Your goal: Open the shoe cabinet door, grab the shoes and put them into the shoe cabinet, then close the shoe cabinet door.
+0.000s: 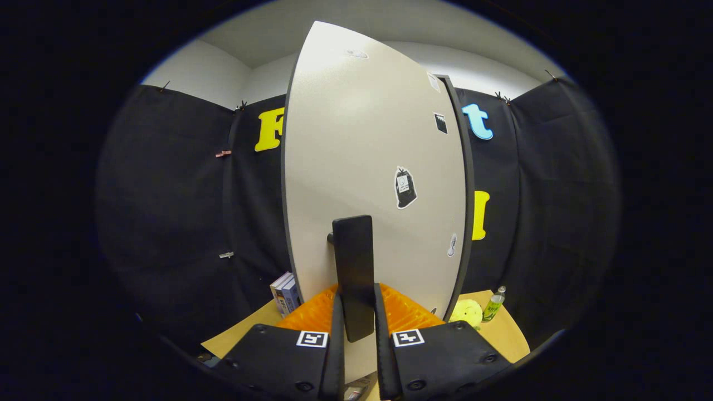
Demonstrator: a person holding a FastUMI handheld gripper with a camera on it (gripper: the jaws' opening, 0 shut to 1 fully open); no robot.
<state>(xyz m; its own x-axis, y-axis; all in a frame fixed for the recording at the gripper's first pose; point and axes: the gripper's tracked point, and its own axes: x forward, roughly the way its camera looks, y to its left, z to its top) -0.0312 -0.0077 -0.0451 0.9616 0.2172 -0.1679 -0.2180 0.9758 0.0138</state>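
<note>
Claw — fingers pinched on the dark upright handle of the shoe cabinet door; door panel directly ahead — table below.

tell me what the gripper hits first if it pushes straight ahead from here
Nothing new: the gripper is already closed on the door handle, and right behind it is the cabinet door panel, so that comes first. The gap to the panel looks small, though depth is unclear.

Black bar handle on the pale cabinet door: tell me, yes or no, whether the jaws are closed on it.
Yes: the black bar handle of the pale cabinet door sits between the gripper jaws, both pressing its sides.
</note>
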